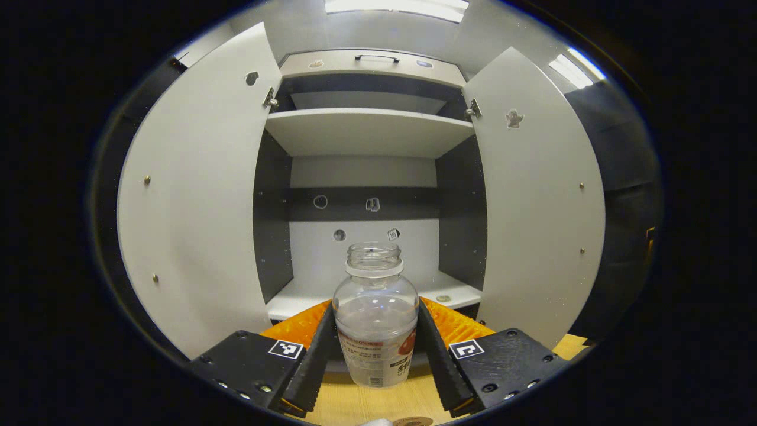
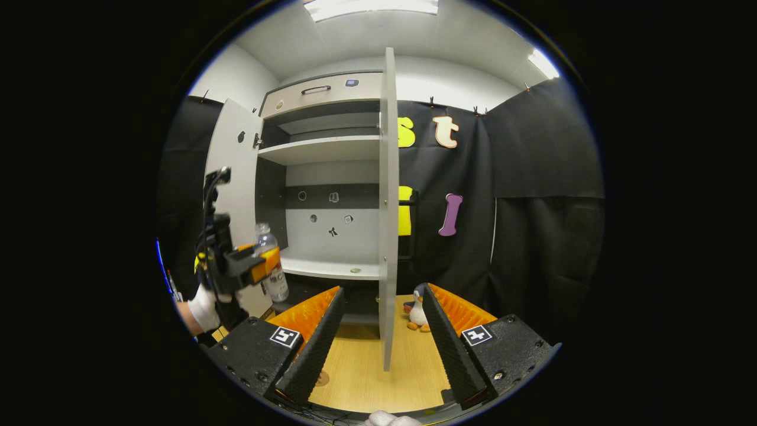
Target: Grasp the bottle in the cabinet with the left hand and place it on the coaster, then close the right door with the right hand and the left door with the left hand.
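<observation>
In front of the open grey cabinet (image 1: 366, 133), my left gripper (image 1: 377, 349) pinches the one clear, capless plastic bottle (image 1: 376, 319) upright, off the shelf, above the wooden tabletop (image 2: 366, 378). Two doors: left door (image 1: 195, 195), right door (image 2: 387, 207), both open. Right gripper (image 2: 378, 340) spread, straddling the right door's edge. Small penguin toy (image 2: 417, 307) beyond it.

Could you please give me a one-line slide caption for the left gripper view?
Left gripper shut on a clear uncapped bottle, held before the open cabinet.
</observation>
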`<state>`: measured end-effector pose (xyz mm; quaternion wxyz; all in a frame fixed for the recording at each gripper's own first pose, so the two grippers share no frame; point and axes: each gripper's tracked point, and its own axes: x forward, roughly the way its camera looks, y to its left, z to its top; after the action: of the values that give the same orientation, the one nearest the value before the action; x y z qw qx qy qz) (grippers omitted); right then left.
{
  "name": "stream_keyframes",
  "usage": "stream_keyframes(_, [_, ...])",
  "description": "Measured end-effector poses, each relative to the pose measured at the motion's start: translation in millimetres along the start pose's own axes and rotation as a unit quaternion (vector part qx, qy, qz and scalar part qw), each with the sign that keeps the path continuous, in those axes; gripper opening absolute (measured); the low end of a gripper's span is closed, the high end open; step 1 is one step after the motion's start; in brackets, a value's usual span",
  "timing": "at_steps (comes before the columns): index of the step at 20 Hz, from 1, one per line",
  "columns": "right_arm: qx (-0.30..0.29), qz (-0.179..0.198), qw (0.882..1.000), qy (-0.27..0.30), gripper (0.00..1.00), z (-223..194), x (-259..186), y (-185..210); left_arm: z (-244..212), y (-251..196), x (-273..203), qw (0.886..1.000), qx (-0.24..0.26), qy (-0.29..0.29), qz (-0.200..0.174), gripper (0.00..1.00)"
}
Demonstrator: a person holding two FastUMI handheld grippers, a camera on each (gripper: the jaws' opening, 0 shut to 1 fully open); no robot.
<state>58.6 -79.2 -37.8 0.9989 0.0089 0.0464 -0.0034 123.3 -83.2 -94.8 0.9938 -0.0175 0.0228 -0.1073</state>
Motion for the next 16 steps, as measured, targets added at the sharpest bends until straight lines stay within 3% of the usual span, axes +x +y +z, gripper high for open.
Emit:
stream_keyframes(4, [-0.005,-0.005,1.000,0.012,0.82,-5,-9,-7,-71,-10,-25,0.999,-0.006,0.046,-0.002,0.75])
stream_keyframes(5, [-0.007,-0.006,1.000,0.015,0.82,-8,-10,-9,-90,-17,-29,0.998,-0.011,0.055,-0.012,0.78])
stream_keyframes(8, [0.001,0.001,0.999,0.032,0.82,-12,-12,-9,-145,-37,-46,0.996,-0.024,0.086,-0.032,0.75])
stream_keyframes(12, [-0.004,0.002,0.998,0.056,0.82,-20,-6,-15,-198,-57,-57,0.995,-0.032,0.090,-0.035,0.75])
stream_keyframes(16, [-0.008,0.014,0.997,0.073,0.82,-26,2,-7,-240,-64,-60,0.996,-0.005,0.087,-0.028,0.75])
